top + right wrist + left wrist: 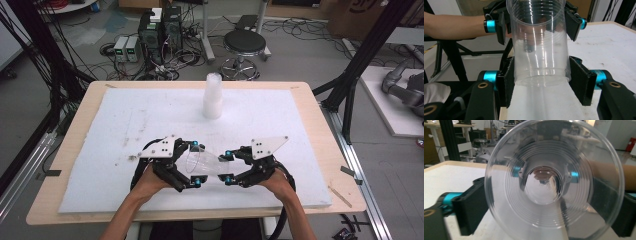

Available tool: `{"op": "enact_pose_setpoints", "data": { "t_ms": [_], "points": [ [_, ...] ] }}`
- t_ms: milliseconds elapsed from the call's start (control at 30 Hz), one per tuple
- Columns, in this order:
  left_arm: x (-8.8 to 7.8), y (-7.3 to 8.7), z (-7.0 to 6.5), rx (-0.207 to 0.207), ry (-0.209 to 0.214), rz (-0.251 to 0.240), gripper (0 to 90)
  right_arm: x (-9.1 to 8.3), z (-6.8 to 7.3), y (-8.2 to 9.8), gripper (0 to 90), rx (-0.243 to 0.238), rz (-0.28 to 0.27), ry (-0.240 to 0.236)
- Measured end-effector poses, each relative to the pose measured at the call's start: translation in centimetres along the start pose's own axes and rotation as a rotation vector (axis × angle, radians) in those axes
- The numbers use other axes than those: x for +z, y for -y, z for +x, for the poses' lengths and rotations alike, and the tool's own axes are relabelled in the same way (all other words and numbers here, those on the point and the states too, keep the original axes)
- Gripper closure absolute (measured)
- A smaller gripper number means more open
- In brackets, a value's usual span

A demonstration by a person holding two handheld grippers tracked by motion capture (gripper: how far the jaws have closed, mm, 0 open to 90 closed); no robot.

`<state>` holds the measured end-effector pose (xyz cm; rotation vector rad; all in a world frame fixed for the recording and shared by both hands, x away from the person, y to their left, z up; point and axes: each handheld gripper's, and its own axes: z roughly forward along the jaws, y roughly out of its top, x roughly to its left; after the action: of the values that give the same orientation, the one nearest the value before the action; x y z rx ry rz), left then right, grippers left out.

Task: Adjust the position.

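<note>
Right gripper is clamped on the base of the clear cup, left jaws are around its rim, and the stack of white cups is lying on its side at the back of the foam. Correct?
Not quite: the stack of white cups stands upright, as the high view shows. The rest holds: right gripper clamped on the clear cup, left gripper around its rim.

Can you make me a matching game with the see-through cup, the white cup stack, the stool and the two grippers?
Things:
1. clear cup
2. white cup stack
3. stool
4. right gripper

Places or states:
A. on the floor beyond the table
B. shut on the cup's base
C. upright at the far side of the white mat
D. lying sideways between both grippers

Pairs: 1-D, 2-C, 3-A, 4-B
</note>
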<state>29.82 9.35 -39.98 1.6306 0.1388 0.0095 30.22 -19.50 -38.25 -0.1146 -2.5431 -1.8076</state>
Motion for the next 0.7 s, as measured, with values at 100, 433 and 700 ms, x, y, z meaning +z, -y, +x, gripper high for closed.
{"op": "enact_pose_setpoints", "data": {
  "t_ms": [100, 433, 700],
  "points": [
    [0.13, -0.15, 0.1, -0.006, 0.013, -0.005, 10.6, 0.07, 0.0, -0.02, 42.8, -0.002, -0.003, -0.005],
    [-0.04, -0.35, 0.06, 0.01, 0.047, -0.014, 29.8, 0.31, -0.1, 0.0, 42.9, -0.01, -0.001, -0.016],
    [-0.14, -0.39, 0.05, 0.016, 0.039, -0.005, 32.2, 0.39, -0.14, 0.02, 42.9, -0.009, 0.001, -0.013]
  ]
}}
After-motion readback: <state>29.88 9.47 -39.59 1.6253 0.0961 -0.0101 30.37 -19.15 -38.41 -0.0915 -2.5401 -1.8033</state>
